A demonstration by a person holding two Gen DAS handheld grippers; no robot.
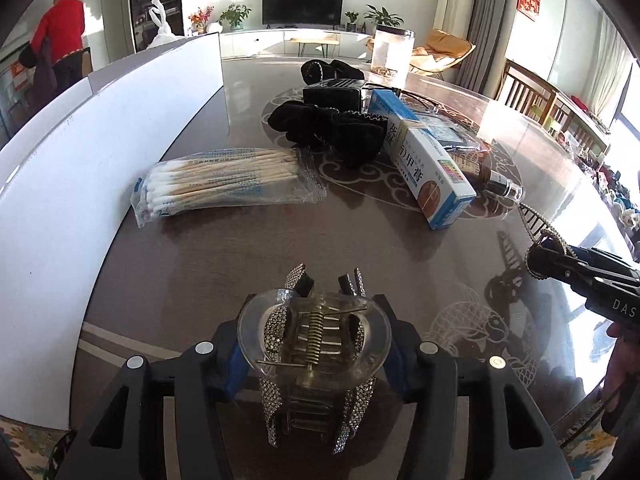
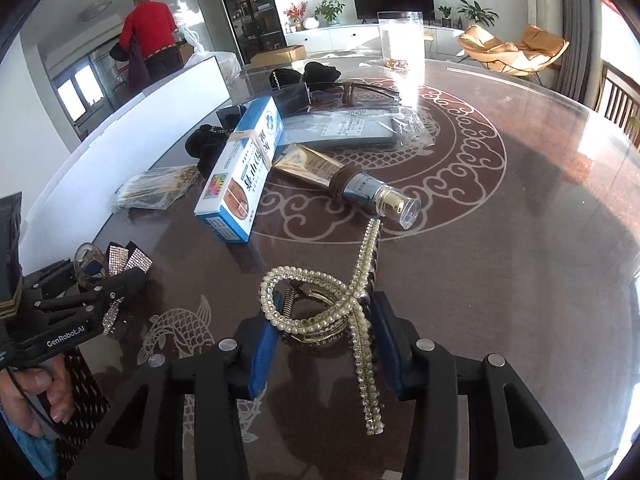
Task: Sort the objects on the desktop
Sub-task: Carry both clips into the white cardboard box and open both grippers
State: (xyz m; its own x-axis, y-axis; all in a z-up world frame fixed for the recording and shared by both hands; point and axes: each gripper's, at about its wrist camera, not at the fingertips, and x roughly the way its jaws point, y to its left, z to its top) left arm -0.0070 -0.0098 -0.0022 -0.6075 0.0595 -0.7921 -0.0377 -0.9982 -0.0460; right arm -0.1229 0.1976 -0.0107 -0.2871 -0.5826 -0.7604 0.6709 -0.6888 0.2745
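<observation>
My left gripper (image 1: pixel 314 344) is shut on a clear rhinestone hair claw clip (image 1: pixel 316 336), held above the brown glass table (image 1: pixel 200 272). My right gripper (image 2: pixel 324 320) is shut on a pearl hair clip (image 2: pixel 340 304), also above the table. Each gripper shows in the other view: the right one with the pearl clip at the right edge (image 1: pixel 560 264), the left one with the rhinestone clip at the left edge (image 2: pixel 100 280). Ahead lie a pack of cotton swabs (image 1: pixel 224 180), a blue-white box (image 1: pixel 424 156), a cosmetic tube (image 2: pixel 348 184) and black scrunchies (image 1: pixel 332 124).
A white board (image 1: pixel 100 128) stands along the table's left side. A clear jar (image 1: pixel 390 54), a black box (image 1: pixel 332 92), glasses (image 2: pixel 370 90) and a plastic-wrapped packet (image 2: pixel 360 128) lie farther back. A person in red (image 2: pixel 150 36) stands far off.
</observation>
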